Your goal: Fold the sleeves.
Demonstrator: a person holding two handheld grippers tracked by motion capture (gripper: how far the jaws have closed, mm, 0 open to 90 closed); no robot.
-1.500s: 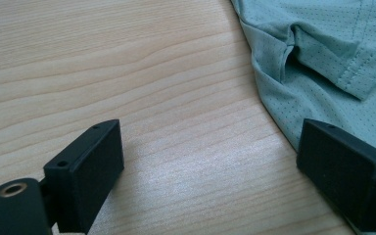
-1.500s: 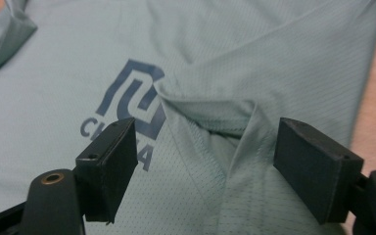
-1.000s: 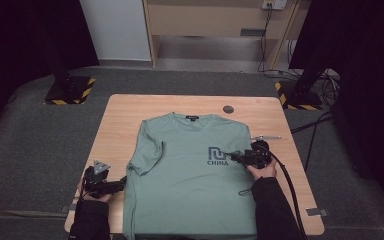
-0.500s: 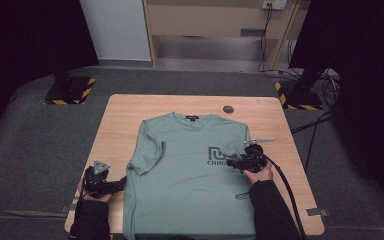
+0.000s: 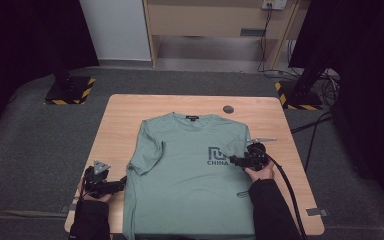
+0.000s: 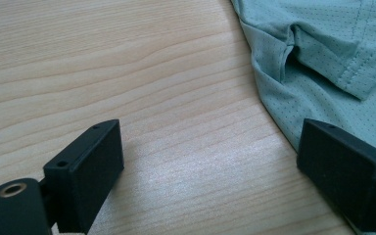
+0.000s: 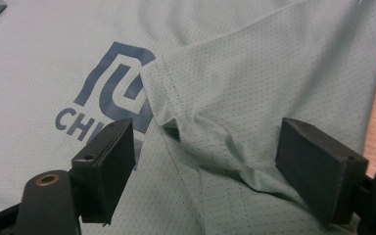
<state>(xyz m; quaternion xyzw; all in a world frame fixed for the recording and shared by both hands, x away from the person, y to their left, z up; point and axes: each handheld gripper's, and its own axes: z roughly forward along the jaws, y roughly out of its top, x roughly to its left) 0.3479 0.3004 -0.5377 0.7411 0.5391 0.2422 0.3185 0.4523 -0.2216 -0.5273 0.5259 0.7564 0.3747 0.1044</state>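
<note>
A pale green T-shirt point(image 5: 190, 170) with a dark logo point(image 5: 215, 155) lies flat, front up, on the wooden table point(image 5: 125, 115). My left gripper point(image 5: 121, 182) rests low at the shirt's left edge, below the left sleeve. Its jaws stand open over bare wood point(image 6: 127, 73), the right one just over the shirt's hem point(image 6: 333, 58). My right gripper point(image 5: 231, 161) points left over the chest, beside the logo. In the right gripper view its jaws are open and straddle the folded-in right sleeve point(image 7: 235, 88), which partly covers the logo point(image 7: 112, 73). Neither jaw presses the cloth.
A small dark round disc point(image 5: 228, 109) sits near the table's far edge. Two stand bases with black-and-yellow tape point(image 5: 70, 92) point(image 5: 302, 95) stand on the grey floor beyond the table. A wooden cabinet point(image 5: 215, 20) is at the back. Bare wood borders the shirt left and right.
</note>
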